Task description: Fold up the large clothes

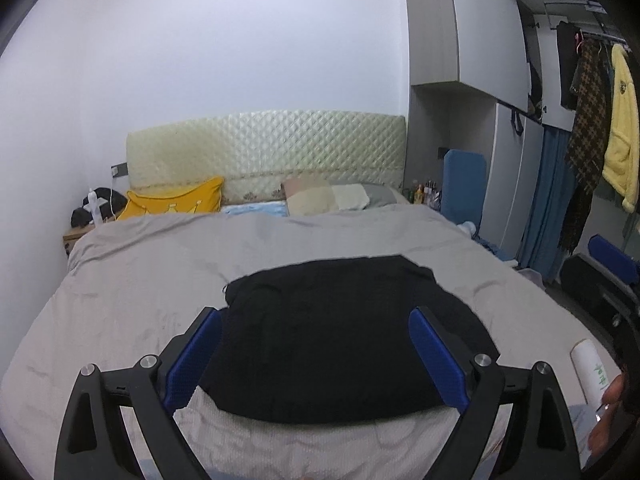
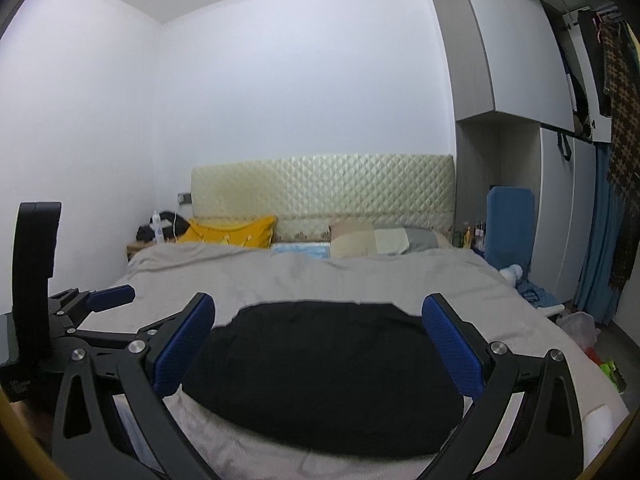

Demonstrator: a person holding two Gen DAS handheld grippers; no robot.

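A black garment [image 1: 340,336] lies folded into a flat, roughly rectangular pile on the grey bed cover [image 1: 160,264]; it also shows in the right wrist view [image 2: 320,368]. My left gripper [image 1: 316,354] is open and empty, held just above the near edge of the garment, its blue pads [image 1: 196,356] wide apart. My right gripper [image 2: 318,344] is open and empty too, at the garment's near edge. The left gripper also shows at the left of the right wrist view [image 2: 104,300].
Yellow pillow [image 1: 172,200], patchwork pillow [image 1: 328,196] and quilted headboard [image 1: 264,144] at the far end. A white lint roller [image 1: 592,372] lies on the bed at right. Wardrobe [image 1: 480,60], hanging clothes [image 1: 596,120], blue chair [image 1: 464,176] and floor clutter [image 2: 580,328] stand on the right.
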